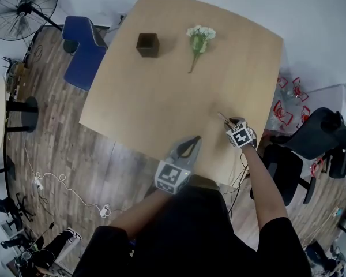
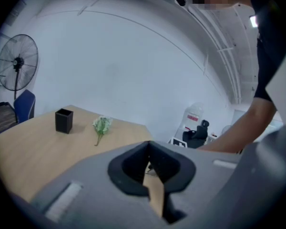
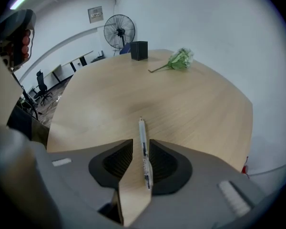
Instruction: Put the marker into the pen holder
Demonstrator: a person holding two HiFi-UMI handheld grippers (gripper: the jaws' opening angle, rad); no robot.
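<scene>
A white marker (image 3: pixel 143 149) lies flat on the wooden table (image 1: pixel 155 103) near its front right corner, tip pointing away from me. My right gripper (image 3: pixel 141 143) stands open around the marker, which lies close to the right pad with a gap on its left. In the head view this gripper (image 1: pixel 232 122) sits at the table's front right. The black square pen holder (image 1: pixel 147 45) stands upright at the far side, empty as far as I can tell. My left gripper (image 1: pixel 191 143) hovers at the front edge, shut, with nothing in it.
A small bunch of white flowers (image 1: pixel 199 39) lies to the right of the pen holder. A blue chair (image 1: pixel 83 48) and a floor fan (image 1: pixel 23 10) stand off the table's left. A black office chair (image 1: pixel 317 134) is at the right.
</scene>
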